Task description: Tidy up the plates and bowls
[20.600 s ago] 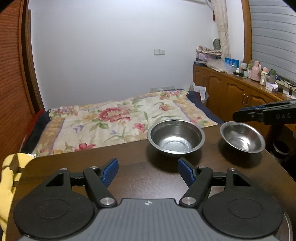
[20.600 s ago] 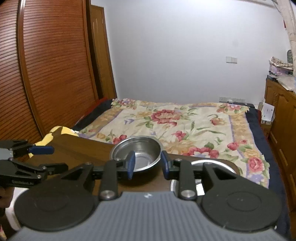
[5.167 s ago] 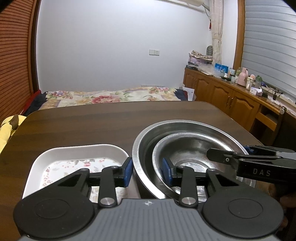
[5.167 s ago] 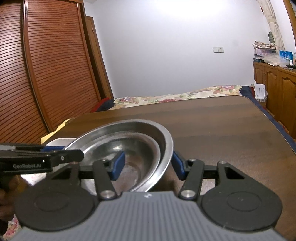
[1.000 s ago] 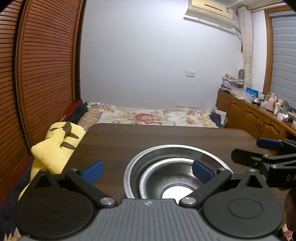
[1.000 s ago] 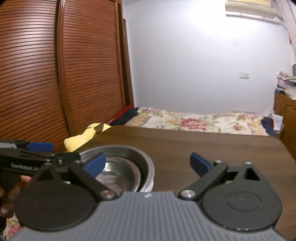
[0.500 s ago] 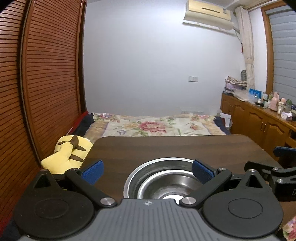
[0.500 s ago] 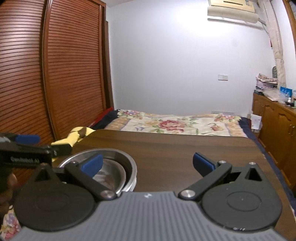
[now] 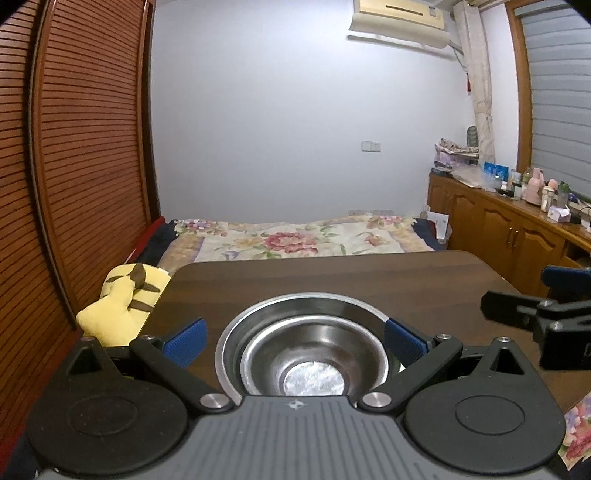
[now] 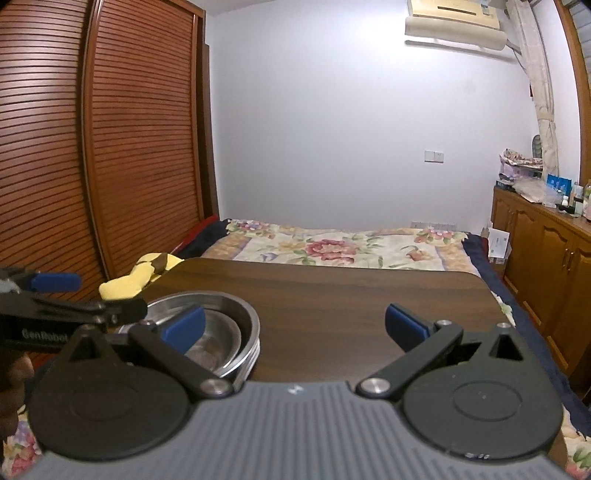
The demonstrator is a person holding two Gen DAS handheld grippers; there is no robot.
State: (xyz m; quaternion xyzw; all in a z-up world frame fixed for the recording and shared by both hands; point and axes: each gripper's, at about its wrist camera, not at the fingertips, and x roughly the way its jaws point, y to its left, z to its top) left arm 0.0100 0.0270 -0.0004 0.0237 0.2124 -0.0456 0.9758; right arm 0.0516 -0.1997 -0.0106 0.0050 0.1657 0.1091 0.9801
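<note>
Bowls: two steel ones, nested; big bowl (image 9: 258, 317) holds small bowl (image 9: 314, 354)
Grippers: two; left gripper (image 9: 295, 341), right gripper (image 10: 295, 325)
Blue pads: two on each gripper, four in all
Tables: one dark table (image 9: 332, 277)
Plush toys: one yellow toy (image 9: 122, 302) at the table's left edge
Beds: one bed (image 9: 295, 236) with a floral cover
Sliding doors: at least two slatted doors (image 10: 140, 147)
Air conditioners: one AC (image 9: 399, 16) high on the wall
Wall switches: one switch (image 9: 370, 146)
Cabinets: one row of wooden cabinets (image 9: 509, 229) on the right; bottles on top too small to count
</note>
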